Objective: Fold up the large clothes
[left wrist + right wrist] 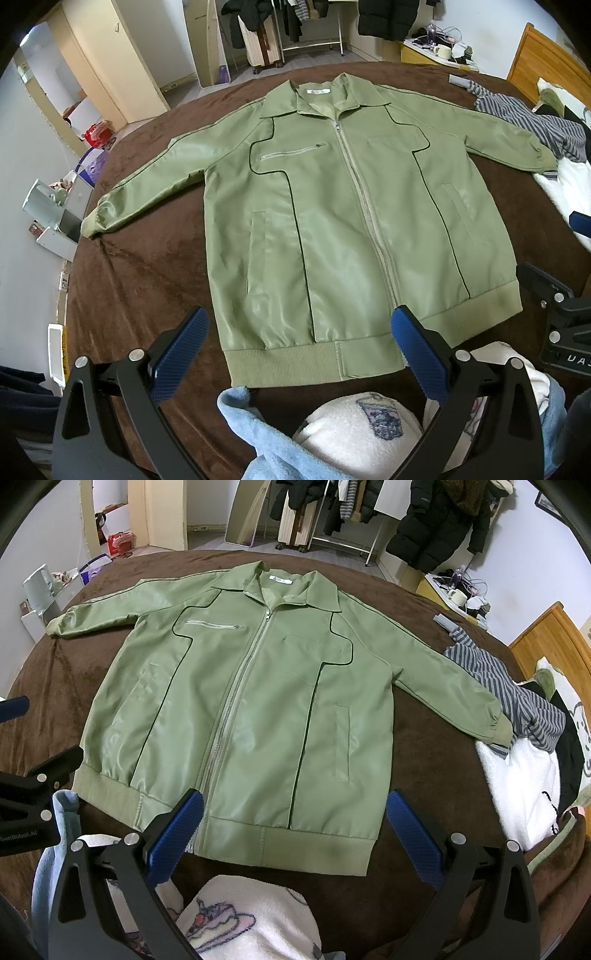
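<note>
A green zip-up jacket (332,206) (251,709) lies flat and face up on the brown bedspread (140,280), with its collar at the far side, both sleeves spread out and the ribbed hem toward me. My left gripper (301,343) hovers open over the hem's left half, blue pads wide apart with nothing between them. Over the hem's right half hangs my right gripper (293,823), likewise open and holding nothing. Each gripper's black frame shows at the edge of the other's view.
A striped grey garment (517,690) and a white fleece (517,775) lie by the jacket's right cuff. A white and blue fleece garment (354,432) sits at the near edge below the hem. A nightstand with a kettle (40,203) stands left; a wooden headboard (546,642) stands right.
</note>
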The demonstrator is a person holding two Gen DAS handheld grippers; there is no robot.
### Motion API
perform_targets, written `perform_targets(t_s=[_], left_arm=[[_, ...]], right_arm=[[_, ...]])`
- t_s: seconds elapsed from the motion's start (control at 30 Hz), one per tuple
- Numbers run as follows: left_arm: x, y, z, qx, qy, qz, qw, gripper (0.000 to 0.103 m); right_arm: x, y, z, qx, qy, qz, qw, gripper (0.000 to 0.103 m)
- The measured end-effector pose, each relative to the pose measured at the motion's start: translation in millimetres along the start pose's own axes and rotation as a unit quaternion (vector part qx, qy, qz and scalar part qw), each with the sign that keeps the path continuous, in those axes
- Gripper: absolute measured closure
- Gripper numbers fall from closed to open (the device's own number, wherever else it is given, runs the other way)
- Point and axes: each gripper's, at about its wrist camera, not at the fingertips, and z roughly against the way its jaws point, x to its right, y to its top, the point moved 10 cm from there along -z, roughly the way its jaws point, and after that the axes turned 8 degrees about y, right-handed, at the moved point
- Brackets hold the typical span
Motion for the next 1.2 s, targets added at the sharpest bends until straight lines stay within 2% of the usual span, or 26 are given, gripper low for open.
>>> perform_targets(t_s=[0.37,1.2], left_arm=[[1.2,-1.6,-1.9,0.001,0.001,0.000,1.0000,0.006],[1.6,-1.7,-2.9,-0.006,-0.005,0.002,1.0000,0.006]], right_arm=[[-9.1,-0.3,-1.8,0.000,0.001,0.004,1.000,0.006],[-0.6,-1.3,-3.6,-0.002,0.002,0.002,1.000,0.006]])
